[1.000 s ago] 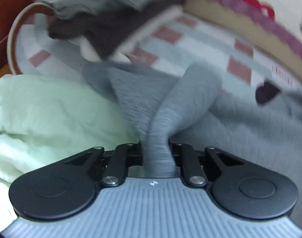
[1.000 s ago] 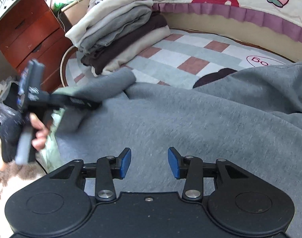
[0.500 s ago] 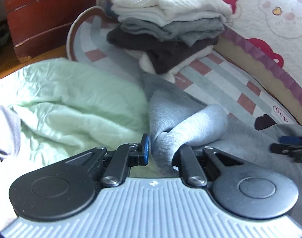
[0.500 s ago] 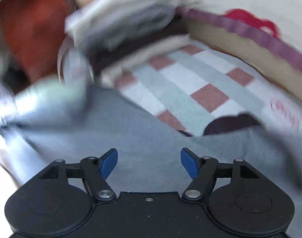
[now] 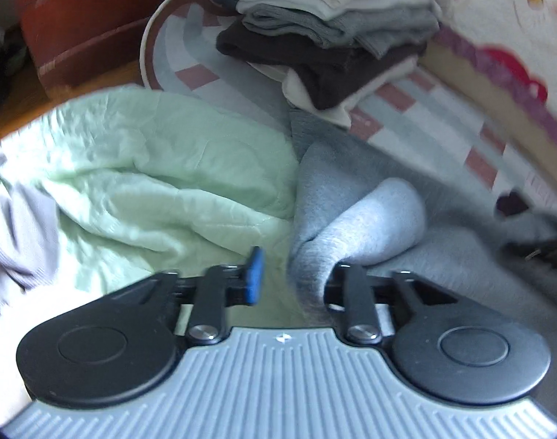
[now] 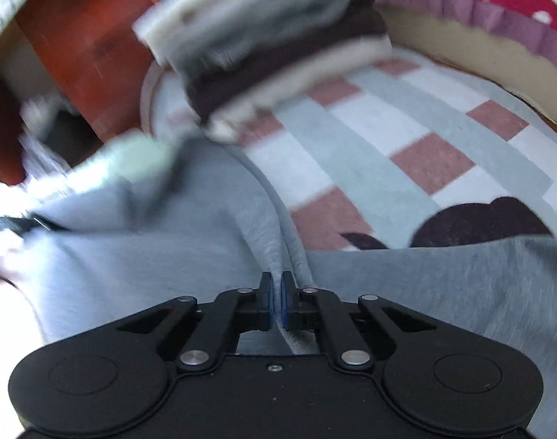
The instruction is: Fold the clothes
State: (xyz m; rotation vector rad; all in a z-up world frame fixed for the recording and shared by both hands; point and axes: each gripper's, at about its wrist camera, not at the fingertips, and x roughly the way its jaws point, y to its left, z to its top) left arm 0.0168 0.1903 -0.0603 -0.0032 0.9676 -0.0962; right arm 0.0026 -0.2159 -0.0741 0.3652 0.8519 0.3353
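Observation:
A grey sweatshirt (image 6: 161,263) lies spread on the checked mat (image 6: 388,128). My right gripper (image 6: 276,301) is shut on a raised fold of the grey sweatshirt's fabric, which rises in a ridge from the jaws. My left gripper (image 5: 291,278) is open. A rolled grey sleeve (image 5: 355,226) of the sweatshirt lies between its jaws, against the right finger. The blue pad of the left finger (image 5: 254,274) stands free of the cloth.
A stack of folded clothes (image 5: 333,33), white, grey and dark brown, sits at the far end of the mat, also in the right wrist view (image 6: 271,51). A pale green quilted garment (image 5: 150,183) lies left. A red-brown wooden cabinet (image 6: 84,44) stands behind.
My left gripper was shut on the grey sleeve and has opened. My right gripper was open above the sweatshirt and has shut on a fold of it.

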